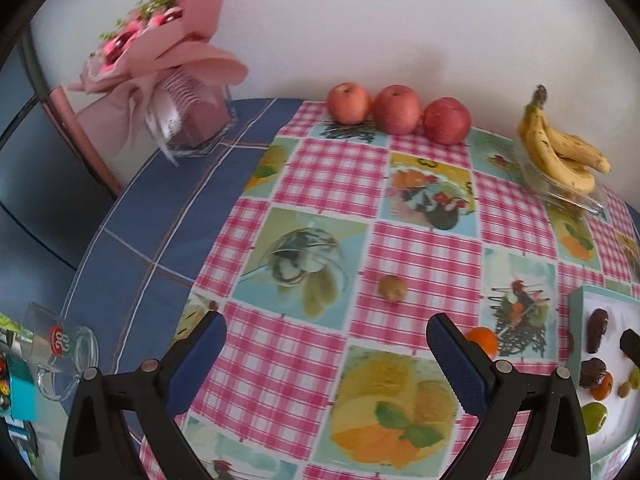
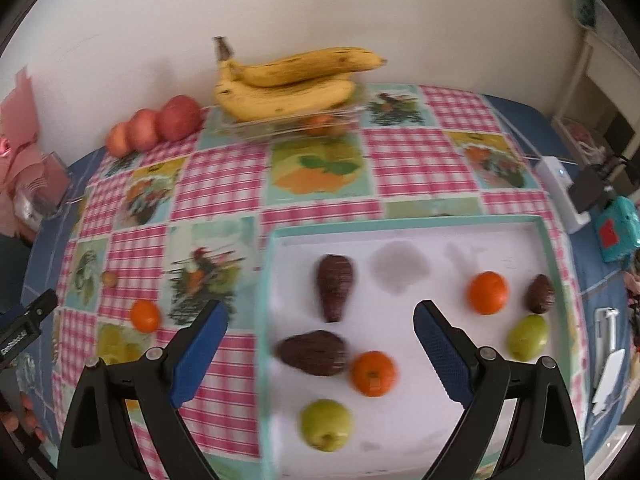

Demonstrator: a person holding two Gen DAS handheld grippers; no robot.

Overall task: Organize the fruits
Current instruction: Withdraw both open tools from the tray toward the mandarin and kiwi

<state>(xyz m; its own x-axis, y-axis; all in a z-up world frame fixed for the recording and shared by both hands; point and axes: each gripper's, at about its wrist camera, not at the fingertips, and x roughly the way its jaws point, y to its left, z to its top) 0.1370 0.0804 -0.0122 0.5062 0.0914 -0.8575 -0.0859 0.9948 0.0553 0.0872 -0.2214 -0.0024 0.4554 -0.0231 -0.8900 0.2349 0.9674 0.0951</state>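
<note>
Blue-padded and spread wide, the left gripper (image 1: 326, 344) and right gripper (image 2: 320, 330) both hang empty, apparently ready for a pick. Most small fruit already lies sorted in the shallow white tray with a teal rim (image 2: 400, 222). A small brown round fruit (image 1: 392, 288) sits loose on the checked cloth, just beyond the left jaws; a small orange (image 1: 482, 339) lies right of them.
</note>
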